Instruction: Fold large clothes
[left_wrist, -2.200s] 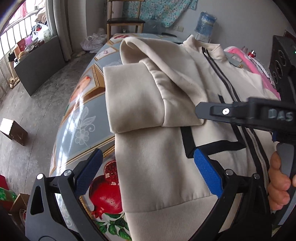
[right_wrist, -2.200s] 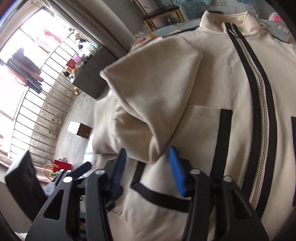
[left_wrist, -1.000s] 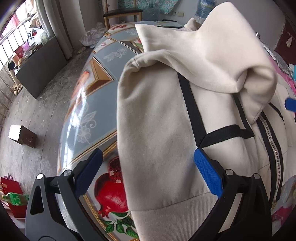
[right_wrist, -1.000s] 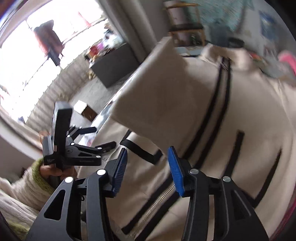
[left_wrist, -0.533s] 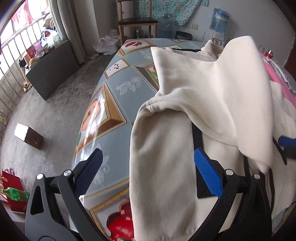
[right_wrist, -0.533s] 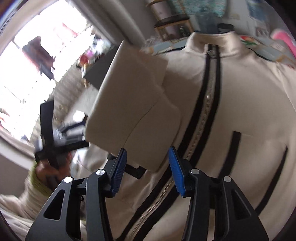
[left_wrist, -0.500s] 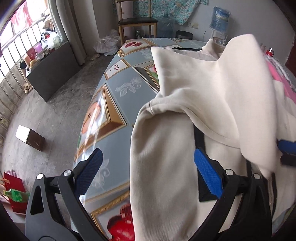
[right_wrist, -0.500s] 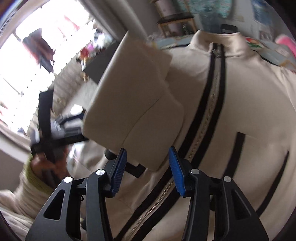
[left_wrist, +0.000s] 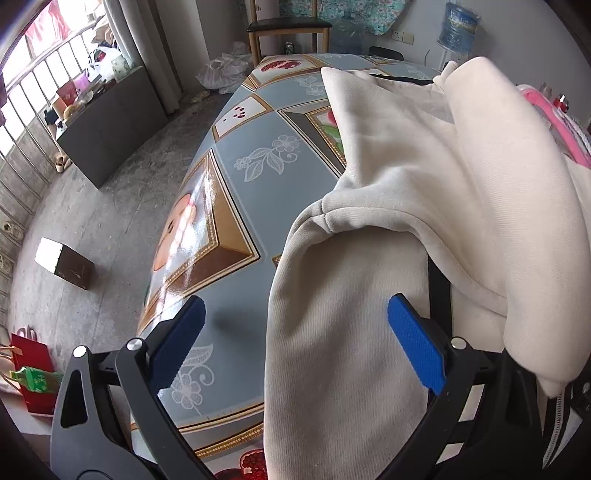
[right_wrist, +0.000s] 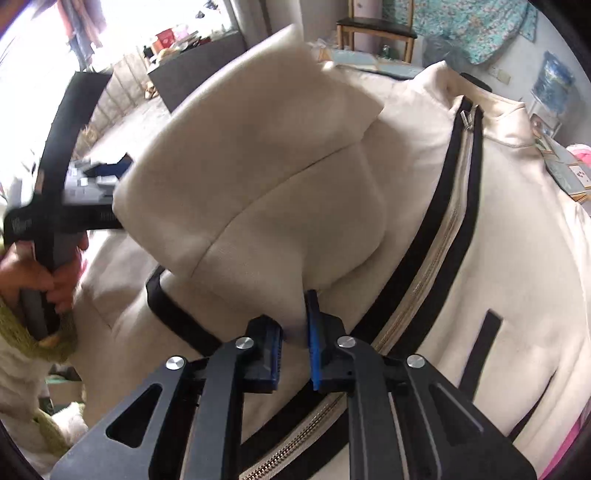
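A cream zip jacket (left_wrist: 424, 166) with black trim lies on a patterned table. One sleeve (right_wrist: 258, 184) is folded across its front, left of the zipper (right_wrist: 443, 229). My right gripper (right_wrist: 295, 347) is low over the jacket. Its jaws are closing, and the lower fold of that sleeve is pinched between the blue pads. My left gripper (left_wrist: 299, 343) stands open over the jacket's side edge, one pad above the tablecloth and the other above the cloth, gripping nothing. In the right wrist view the left gripper (right_wrist: 107, 173) appears blurred at the left, held by a hand in a green cuff.
The table (left_wrist: 251, 155) drops off to the left onto a concrete floor with a cardboard box (left_wrist: 68, 264) and a red bag (left_wrist: 29, 373). A dark cabinet (left_wrist: 110, 118) stands by the window. A chair (left_wrist: 288, 26) and a water bottle (left_wrist: 458, 22) stand beyond the table. Pink cloth (left_wrist: 554, 118) lies at the far right.
The right gripper has sunk toward the jacket and its jaws have narrowed onto the sleeve fold. The left gripper has shifted sideways, so more bare tablecloth shows under it.
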